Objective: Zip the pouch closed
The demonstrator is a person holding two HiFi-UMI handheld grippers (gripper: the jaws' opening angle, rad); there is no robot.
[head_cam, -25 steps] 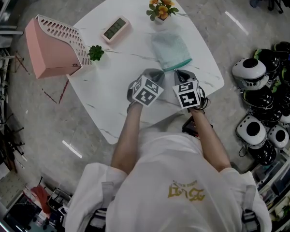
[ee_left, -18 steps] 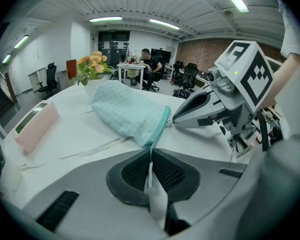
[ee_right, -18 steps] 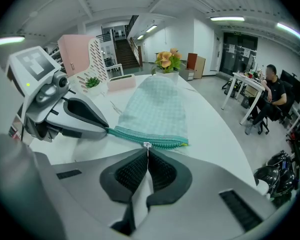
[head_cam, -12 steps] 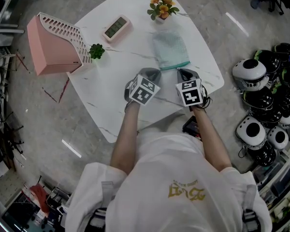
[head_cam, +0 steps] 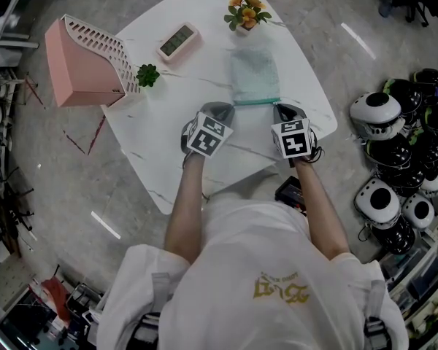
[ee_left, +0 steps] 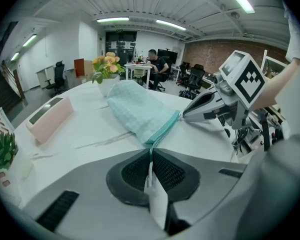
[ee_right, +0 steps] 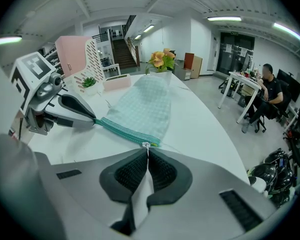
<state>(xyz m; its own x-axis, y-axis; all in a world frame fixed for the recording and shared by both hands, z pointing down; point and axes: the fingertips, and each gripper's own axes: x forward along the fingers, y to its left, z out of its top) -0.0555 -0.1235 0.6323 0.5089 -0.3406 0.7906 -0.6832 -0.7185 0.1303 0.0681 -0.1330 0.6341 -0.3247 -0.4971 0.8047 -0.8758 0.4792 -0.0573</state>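
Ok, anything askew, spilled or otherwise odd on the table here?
Nothing stands out. The pouch lies flat on the table, its zipper edge straight. The clock, flower pot, small plant and pink rack look intact; nothing is spilled.

Both tongs clamped shut, arms stretched forward side by side.
Left tongs (head_cam: 226, 109) pinched on the pouch (head_cam: 255, 75) corner, right tongs (head_cam: 281, 108) pinched on the zip pull (ee_right: 146, 145). Both tilt steeply down, marker cubes up. Left forearm (head_cam: 186, 203) and right forearm (head_cam: 317, 210) are bare, roughly parallel.
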